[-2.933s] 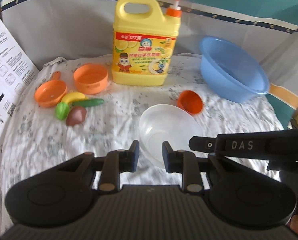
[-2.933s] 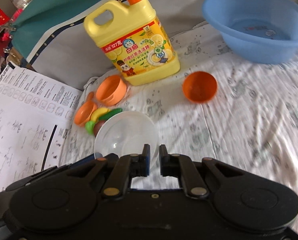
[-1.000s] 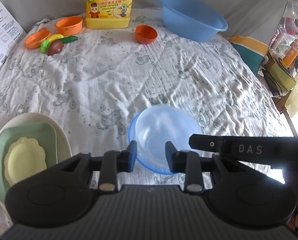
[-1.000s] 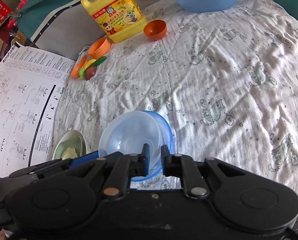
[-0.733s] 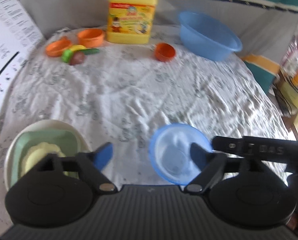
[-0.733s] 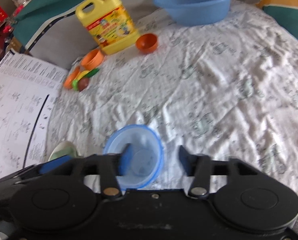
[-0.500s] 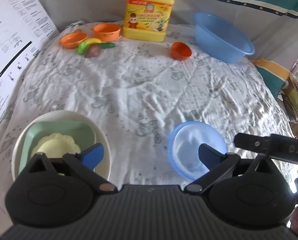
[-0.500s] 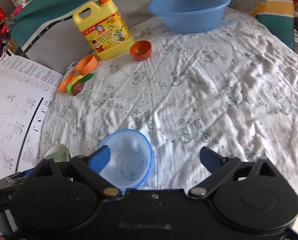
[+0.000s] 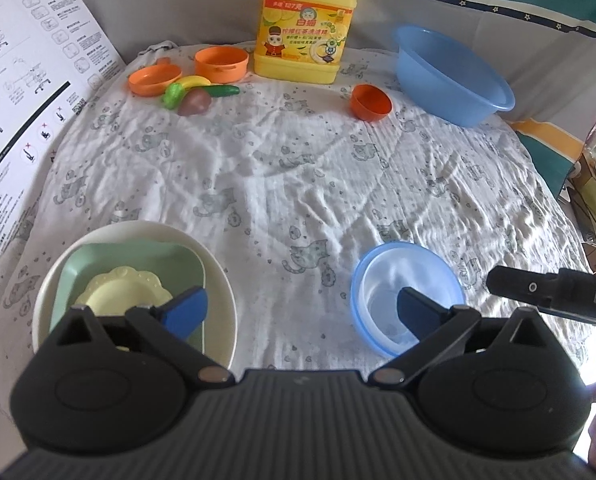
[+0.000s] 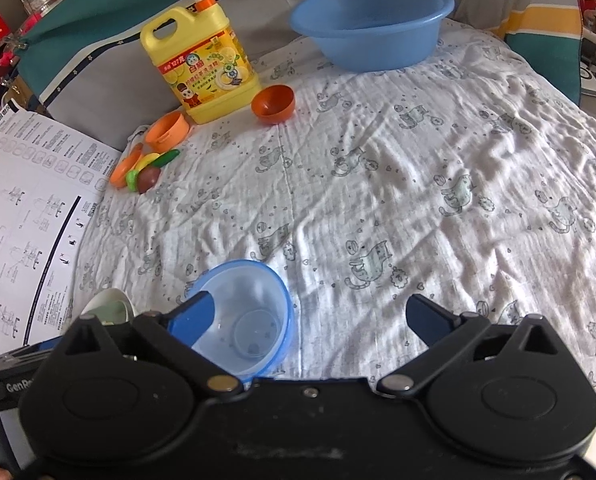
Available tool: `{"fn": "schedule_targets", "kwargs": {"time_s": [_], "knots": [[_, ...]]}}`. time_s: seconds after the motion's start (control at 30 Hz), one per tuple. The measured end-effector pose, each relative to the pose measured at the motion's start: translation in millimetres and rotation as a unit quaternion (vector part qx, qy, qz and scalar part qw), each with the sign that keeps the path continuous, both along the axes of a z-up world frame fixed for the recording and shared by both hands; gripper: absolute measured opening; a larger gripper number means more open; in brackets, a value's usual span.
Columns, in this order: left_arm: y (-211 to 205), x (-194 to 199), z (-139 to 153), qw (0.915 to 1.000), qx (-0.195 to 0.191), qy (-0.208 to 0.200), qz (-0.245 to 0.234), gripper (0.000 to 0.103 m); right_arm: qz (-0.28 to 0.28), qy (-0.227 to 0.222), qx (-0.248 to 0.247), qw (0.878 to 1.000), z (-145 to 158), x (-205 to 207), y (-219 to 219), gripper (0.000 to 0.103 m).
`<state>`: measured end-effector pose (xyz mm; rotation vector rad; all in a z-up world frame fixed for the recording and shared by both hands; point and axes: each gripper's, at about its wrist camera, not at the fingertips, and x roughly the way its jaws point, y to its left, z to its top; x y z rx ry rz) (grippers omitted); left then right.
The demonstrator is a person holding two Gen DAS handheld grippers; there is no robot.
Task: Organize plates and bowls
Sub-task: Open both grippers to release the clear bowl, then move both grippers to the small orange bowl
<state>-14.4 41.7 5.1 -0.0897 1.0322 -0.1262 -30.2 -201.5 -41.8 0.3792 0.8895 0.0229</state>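
I'm holding both the left gripper and right gripper spread wide, gripping nothing. The clear bowl is sitting nested, probably fully, in the blue bowl beside the plate stack, grouping like with like.

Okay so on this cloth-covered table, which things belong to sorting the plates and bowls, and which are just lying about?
Belongs to the job:
- clear plastic bowl nested in a blue bowl
- cream round plate holding a green square plate and a yellow scalloped plate
- small orange bowl

Lying about:
- yellow detergent jug
- big blue basin
- toy fruit
- orange toy pot
- printed paper sheet
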Motion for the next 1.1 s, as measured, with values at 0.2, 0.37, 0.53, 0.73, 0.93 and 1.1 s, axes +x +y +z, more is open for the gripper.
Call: {"fn": "schedule_targets", "kwargs": {"time_s": [0.2,0.37,0.53,0.73,0.93,1.1], "knots": [[0,6,-5,1.0,0.003,0.007,0.001,0.103,-0.006,0.003,0.005,1.0,-4,2,-2,0.103],[-4,11,-7,0.9999,0.012,0.007,-0.006,0.103,-0.011,0.003,0.005,1.0,-8,4,-6,0.103],[-8,19,-5,0.9998,0.014,0.0,-0.011,0.103,-0.018,0.004,0.006,1.0,-10,8,-10,0.103],[-14,37,-1,0.9991,0.032,-0.018,-0.023,0.103,-0.019,-0.018,-0.009,1.0,-9,20,-15,0.103],[-20,68,9,0.9968,0.054,-0.046,-0.036,0.103,-0.031,-0.045,-0.011,0.998,-2,50,-31,0.103],[-32,101,12,0.9938,0.073,-0.065,-0.054,0.103,-0.026,-0.052,-0.014,0.998,3,86,-40,0.103]]}}
